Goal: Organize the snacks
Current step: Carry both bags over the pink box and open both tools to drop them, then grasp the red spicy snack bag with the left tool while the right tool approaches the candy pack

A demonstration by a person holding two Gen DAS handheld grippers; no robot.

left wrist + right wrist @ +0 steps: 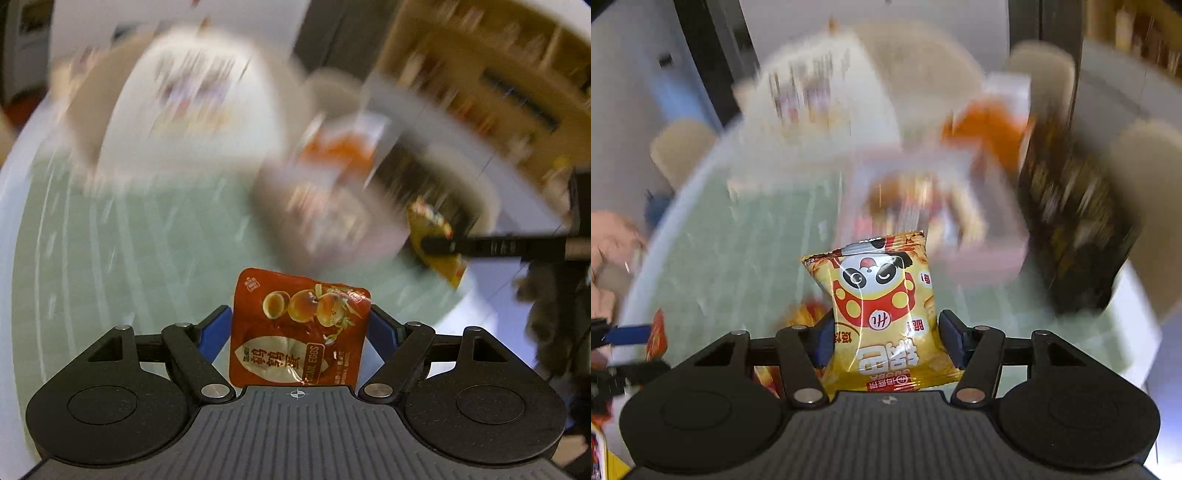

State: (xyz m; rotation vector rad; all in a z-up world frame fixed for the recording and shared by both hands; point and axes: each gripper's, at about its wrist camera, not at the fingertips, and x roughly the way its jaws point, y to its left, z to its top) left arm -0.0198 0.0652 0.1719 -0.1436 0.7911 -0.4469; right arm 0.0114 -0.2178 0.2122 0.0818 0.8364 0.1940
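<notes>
Left tongs point(300, 325) clamped on red quail-egg packet point(297, 328), long axis upright, print sideways; right tongs point(886, 338) clamped on yellow panda packet point(882, 314), upright, print upside down.

A red packet point(297, 328) printed with brown eggs and a white label is seen between blue pads point(212, 334). A yellow packet point(886, 314) bears a black-and-white panda in red with yellow dots. The mat point(110, 266) is pale green with white gridlines.
</notes>
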